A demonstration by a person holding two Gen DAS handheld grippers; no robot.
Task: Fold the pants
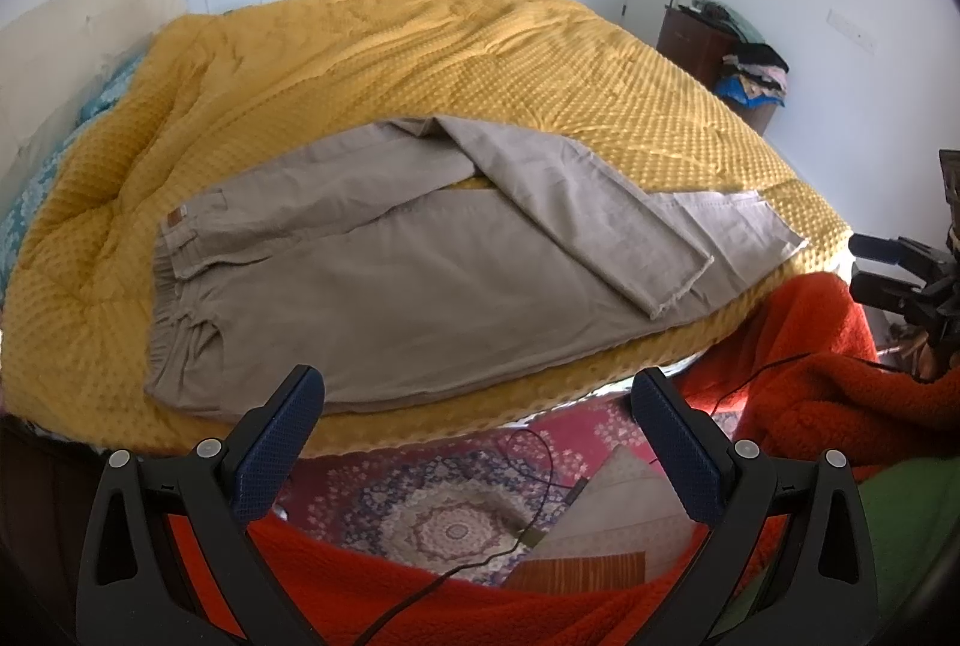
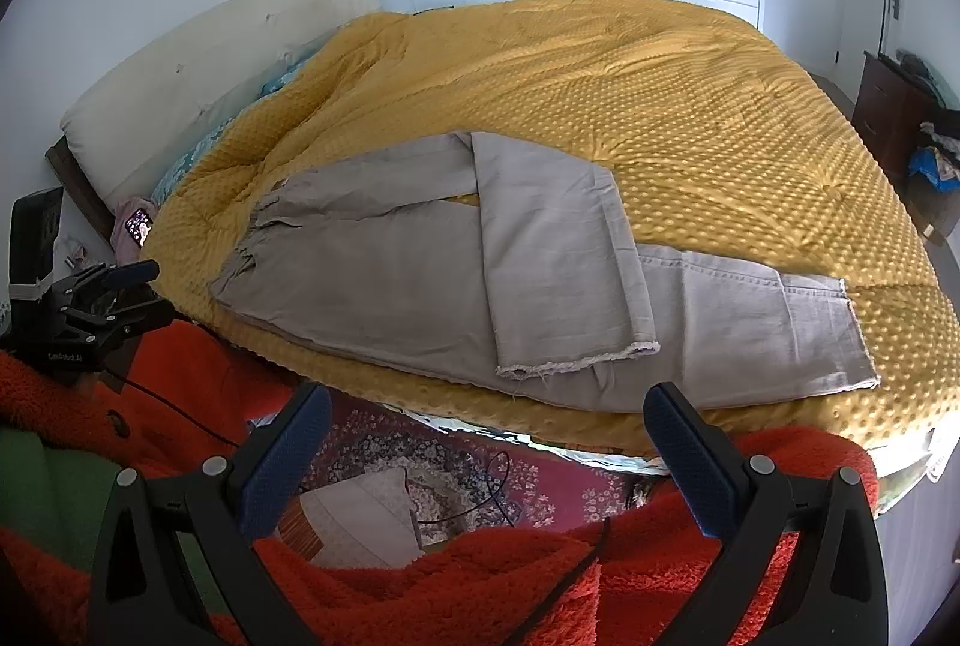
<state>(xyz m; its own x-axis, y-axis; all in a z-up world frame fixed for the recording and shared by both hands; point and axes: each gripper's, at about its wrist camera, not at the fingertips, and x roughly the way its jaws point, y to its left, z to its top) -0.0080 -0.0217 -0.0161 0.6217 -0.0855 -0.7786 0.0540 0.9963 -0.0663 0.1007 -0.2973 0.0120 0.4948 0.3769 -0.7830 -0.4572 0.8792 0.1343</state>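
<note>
Grey-beige pants point(image 1: 420, 262) lie flat on the yellow dotted bedspread point(image 1: 480, 46), waistband to the left, legs to the right. One leg is folded diagonally across the other, its frayed hem near the bed's front edge. The pants also show in the right wrist view point(image 2: 540, 274). My left gripper point(image 1: 477, 400) is open and empty, held off the bed's front edge near the waist end. My right gripper point(image 2: 486, 418) is open and empty, in front of the folded leg's hem. Each gripper shows in the other's view, the right one point(image 1: 894, 274) and the left one point(image 2: 120, 298).
A red fleece blanket point(image 1: 810, 394) hangs in front of the bed. A patterned rug point(image 1: 444, 514) with papers and a black cable lies below. A cream headboard cushion point(image 2: 210, 64) is at the left. A dark dresser point(image 1: 696, 40) with clothes stands at the far right.
</note>
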